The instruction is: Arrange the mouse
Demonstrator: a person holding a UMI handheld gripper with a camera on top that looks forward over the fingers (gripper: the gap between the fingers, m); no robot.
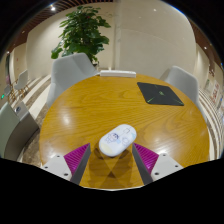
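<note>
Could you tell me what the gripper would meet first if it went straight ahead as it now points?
Most likely the white mouse, lying on the wooden table just ahead of the open gripper.

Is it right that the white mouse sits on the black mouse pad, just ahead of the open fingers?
Not quite. The gripper view shows the white mouse lying on the bare wooden table, just ahead of the open gripper; the black mouse pad lies apart, beyond it.
</note>
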